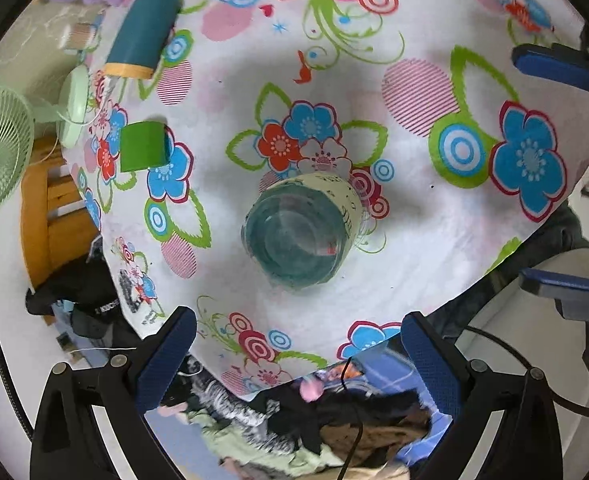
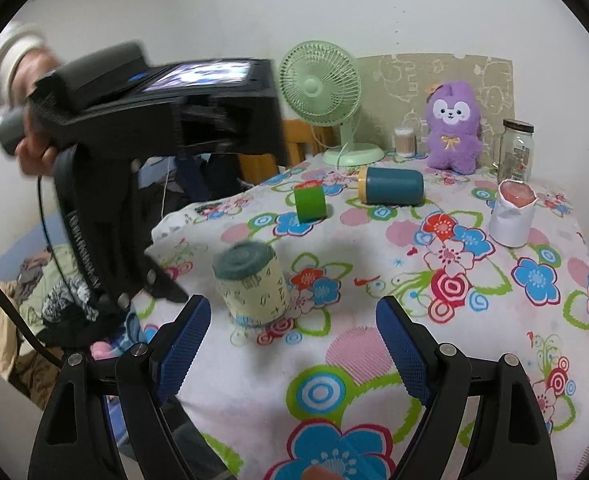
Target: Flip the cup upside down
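Note:
The cup (image 1: pixel 300 232) is a glass wrapped in pale printed paper with a teal-looking base. It stands on the flowered tablecloth (image 1: pixel 414 216), seen from above in the left wrist view. In the right wrist view the cup (image 2: pixel 252 284) stands with its flat teal end up, near the table's left edge. My left gripper (image 1: pixel 298 356) is open and empty, above the cup and looking down. My right gripper (image 2: pixel 292 340) is open and empty, just in front of the cup. The left gripper's body (image 2: pixel 142 128) hangs above and left of the cup.
A green tape roll (image 2: pixel 309 199), a teal canister (image 2: pixel 390 186) on its side, a white paper-wrapped cup (image 2: pixel 512 216), a glass jar (image 2: pixel 515 150), a purple plush toy (image 2: pixel 452 128) and a green fan (image 2: pixel 320 80) stand farther back. Clothes (image 1: pixel 294 432) lie below the table's left edge.

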